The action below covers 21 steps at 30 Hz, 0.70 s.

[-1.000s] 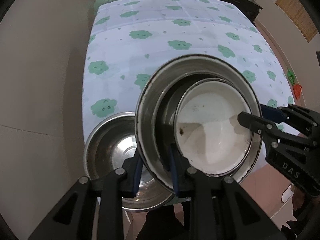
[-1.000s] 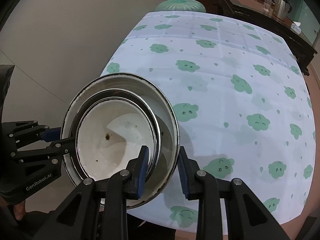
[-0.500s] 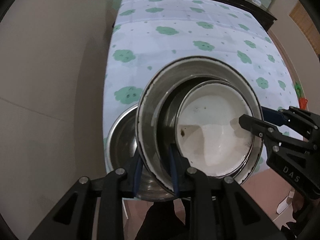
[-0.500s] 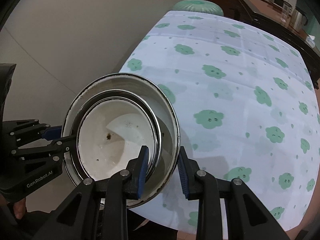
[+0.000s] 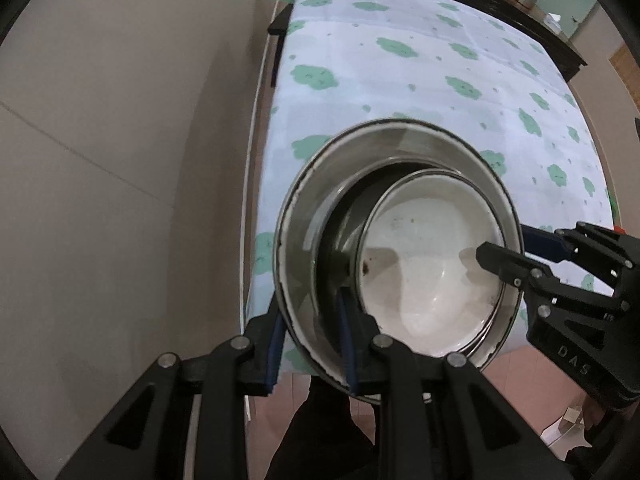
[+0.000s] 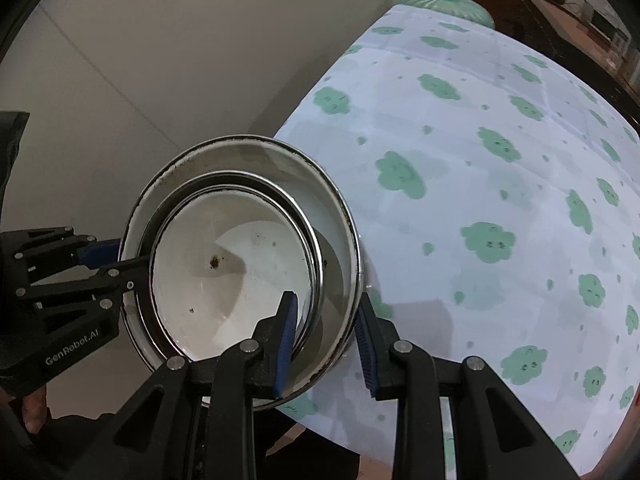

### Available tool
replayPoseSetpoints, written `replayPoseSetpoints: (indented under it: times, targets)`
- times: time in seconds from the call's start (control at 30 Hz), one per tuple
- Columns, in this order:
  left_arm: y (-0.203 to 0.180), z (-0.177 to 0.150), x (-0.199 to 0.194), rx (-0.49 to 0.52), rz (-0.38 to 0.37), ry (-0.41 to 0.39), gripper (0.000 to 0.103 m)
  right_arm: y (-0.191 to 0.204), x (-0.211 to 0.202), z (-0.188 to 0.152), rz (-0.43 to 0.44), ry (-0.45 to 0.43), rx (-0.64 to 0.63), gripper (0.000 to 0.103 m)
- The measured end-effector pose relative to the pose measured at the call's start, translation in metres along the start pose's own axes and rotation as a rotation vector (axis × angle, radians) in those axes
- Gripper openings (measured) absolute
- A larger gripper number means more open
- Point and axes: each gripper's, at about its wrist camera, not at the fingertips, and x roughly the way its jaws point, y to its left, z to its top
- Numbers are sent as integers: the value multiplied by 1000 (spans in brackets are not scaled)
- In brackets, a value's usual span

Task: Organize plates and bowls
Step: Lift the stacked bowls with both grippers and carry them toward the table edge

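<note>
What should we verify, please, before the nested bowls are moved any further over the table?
1. Left claw clamped on the rim of the large steel outer bowl: ok.
2. Right claw clamped on the opposite rim of the same bowl: ok.
3. White enamel inner bowl seated inside the stack: ok, though it sits off-centre, toward the right claw's side.
4. Stack level: not ok, it looks tilted in both views.
5. Landing space on the white tablecloth with green clouds: ok, the visible cloth is bare.
6. What lies directly under the stack: cannot tell, hidden by the bowls.
</note>
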Motion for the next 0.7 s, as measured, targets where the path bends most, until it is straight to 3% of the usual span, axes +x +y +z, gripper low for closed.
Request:
replayPoseSetpoints:
  times: [0.7]
  targets:
    - [-2, -4, 27, 17, -26, 64, 22, 3, 21, 0, -14, 53, 5, 31]
